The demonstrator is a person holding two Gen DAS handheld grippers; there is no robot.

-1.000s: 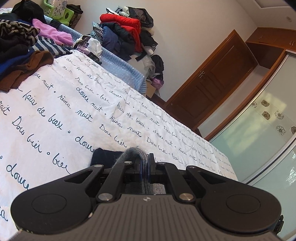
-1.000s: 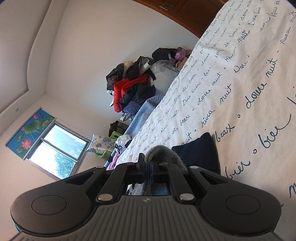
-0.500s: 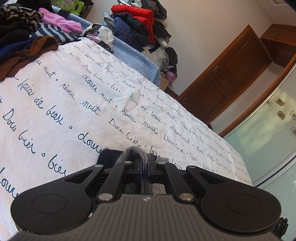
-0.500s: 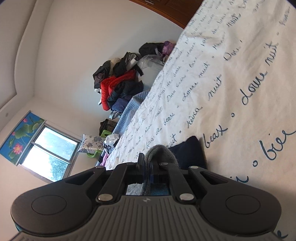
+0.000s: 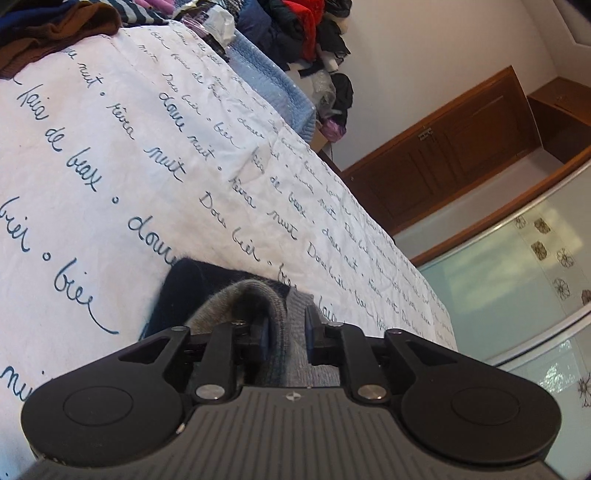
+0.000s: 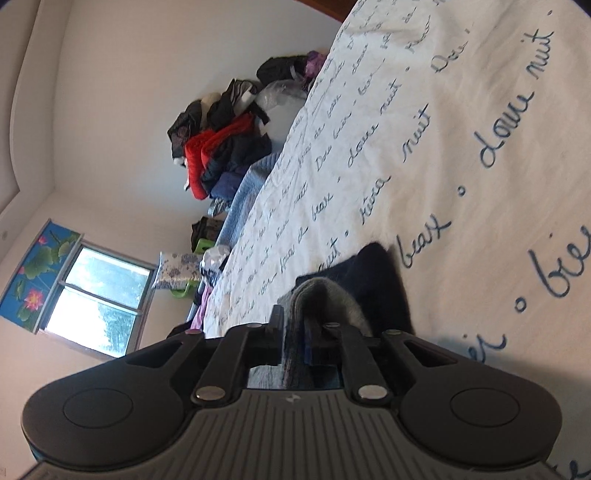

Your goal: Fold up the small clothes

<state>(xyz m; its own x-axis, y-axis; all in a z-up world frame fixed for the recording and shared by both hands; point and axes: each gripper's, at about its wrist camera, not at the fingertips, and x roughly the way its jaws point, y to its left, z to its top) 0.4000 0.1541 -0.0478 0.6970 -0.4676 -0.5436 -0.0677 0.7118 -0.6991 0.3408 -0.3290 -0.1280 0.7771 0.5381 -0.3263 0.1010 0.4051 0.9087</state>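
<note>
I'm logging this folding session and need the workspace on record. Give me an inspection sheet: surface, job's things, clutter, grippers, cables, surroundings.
Surface: white bedspread printed with dark blue handwriting, lightly creased.
Job's things: grey knit garment lying over a dark navy garment, both on the bedspread.
Clutter: brown and striped clothes piled at the far end; red and dark coats heaped beyond; light blue blanket along the edge.
Grippers: left hand-held gripper jaws opening, grey knit between them; right hand-held gripper jaws opening, knit fabric between them.
Cables: nothing seen.
Surroundings: wooden door, glass sliding panels, window, lotus picture.
</note>
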